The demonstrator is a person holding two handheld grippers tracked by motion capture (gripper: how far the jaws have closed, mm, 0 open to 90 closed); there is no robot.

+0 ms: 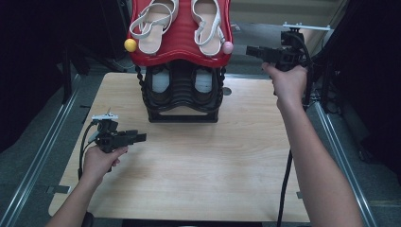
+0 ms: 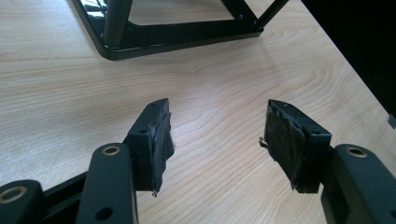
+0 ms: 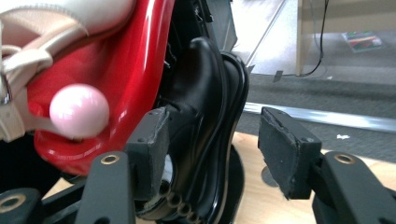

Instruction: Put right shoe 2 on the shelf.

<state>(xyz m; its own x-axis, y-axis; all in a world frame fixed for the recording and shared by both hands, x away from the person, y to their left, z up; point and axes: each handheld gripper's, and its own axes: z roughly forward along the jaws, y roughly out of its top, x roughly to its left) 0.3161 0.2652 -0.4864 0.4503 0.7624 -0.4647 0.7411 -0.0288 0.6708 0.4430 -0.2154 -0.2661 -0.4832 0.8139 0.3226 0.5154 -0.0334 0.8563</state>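
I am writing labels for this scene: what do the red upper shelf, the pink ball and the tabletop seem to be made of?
Red upper shelf: probably glossy moulded plastic, since it shows bright highlights. Pink ball: smooth, shiny, likely plastic. Tabletop: pale wood or wood-look laminate, with visible grain and a matte surface.

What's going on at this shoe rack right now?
A person holds a gripper in each hand at a wooden table. The right gripper, jaws open and empty, reaches toward the pink knob on the red shelf carrying white sandals. The left gripper hovers open above the table.
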